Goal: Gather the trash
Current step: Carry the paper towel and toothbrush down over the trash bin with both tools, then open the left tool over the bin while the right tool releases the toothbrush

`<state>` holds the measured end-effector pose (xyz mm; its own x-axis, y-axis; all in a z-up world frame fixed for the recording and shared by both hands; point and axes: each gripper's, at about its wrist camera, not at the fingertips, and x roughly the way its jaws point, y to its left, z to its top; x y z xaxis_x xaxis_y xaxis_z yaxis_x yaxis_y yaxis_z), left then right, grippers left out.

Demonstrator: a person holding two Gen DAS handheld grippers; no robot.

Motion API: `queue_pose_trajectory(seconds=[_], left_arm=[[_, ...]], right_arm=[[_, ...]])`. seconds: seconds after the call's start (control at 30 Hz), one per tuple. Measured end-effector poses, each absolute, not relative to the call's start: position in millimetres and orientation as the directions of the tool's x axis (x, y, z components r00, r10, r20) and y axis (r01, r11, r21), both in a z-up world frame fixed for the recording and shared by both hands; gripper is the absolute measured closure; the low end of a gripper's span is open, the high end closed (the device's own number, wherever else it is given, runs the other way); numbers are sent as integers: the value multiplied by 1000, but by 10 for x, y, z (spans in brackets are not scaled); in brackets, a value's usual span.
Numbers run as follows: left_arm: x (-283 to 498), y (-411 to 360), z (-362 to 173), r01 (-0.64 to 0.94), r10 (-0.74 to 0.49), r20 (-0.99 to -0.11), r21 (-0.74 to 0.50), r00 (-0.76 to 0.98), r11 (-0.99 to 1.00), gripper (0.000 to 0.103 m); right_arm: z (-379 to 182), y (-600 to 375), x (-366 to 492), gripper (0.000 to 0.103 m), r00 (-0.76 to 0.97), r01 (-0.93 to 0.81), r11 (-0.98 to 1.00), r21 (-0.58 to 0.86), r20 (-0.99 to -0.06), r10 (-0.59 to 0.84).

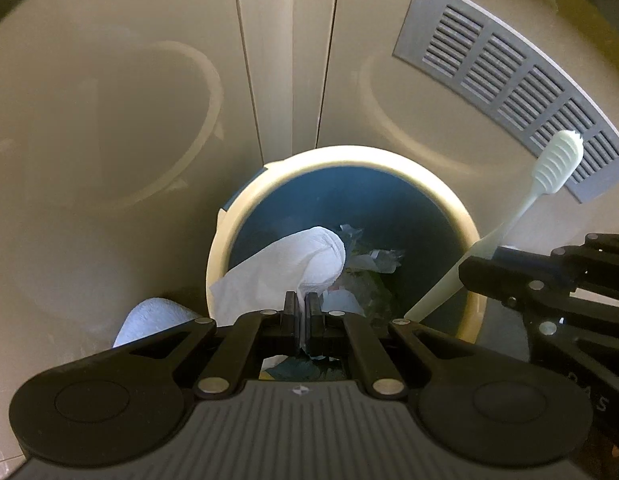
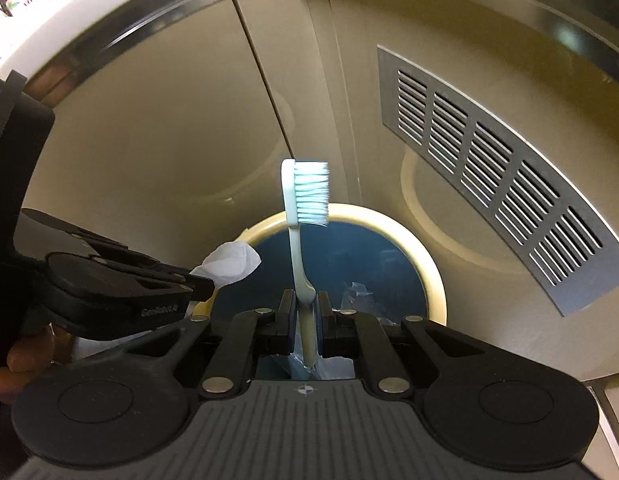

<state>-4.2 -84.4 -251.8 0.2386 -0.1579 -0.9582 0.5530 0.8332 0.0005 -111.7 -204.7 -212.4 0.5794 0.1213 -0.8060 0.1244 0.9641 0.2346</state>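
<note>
A round trash bin (image 1: 465, 216) with a cream rim and dark blue inside stands below both grippers; it also shows in the right wrist view (image 2: 429, 276). My left gripper (image 1: 302, 300) is shut on a white paper tissue (image 1: 293, 264) and holds it over the bin's left part. The tissue also shows in the right wrist view (image 2: 229, 262). My right gripper (image 2: 306, 300) is shut on a pale green toothbrush (image 2: 297, 236), held upright over the bin with bristles to the right. The toothbrush also shows in the left wrist view (image 1: 549, 168). Crumpled wrappers (image 1: 373, 260) lie in the bin.
Beige cabinet doors (image 1: 149, 80) rise behind the bin. A grey vent grille (image 1: 509, 88) is set in the right door, also seen in the right wrist view (image 2: 489, 168). A white countertop edge (image 2: 89, 8) with bottles is at the upper left.
</note>
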Motion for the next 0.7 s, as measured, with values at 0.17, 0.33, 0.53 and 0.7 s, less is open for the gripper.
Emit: queue_pose_trajectory(seconds=[0.17, 0.33, 0.53, 0.7], left_arm=[[-9, -910, -2644, 555, -132, -965, 16, 225, 832, 101], [18, -942, -2736, 560, -114, -971, 24, 211, 828, 101], [37, -993, -2825, 564, -95, -975, 34, 199, 825, 101], [32, -1011, -2878, 567, -77, -977, 49, 197, 822, 101]], right_arm=[[-2223, -2028, -1070, 92, 558, 129, 965, 227, -821, 119], [-2306, -2044, -971, 92, 538, 132, 966, 225, -834, 121], [-2403, -2043, -884, 92, 517, 152, 966, 207, -850, 101], [-2489, -2010, -828, 92, 497, 171, 964, 203, -863, 93]])
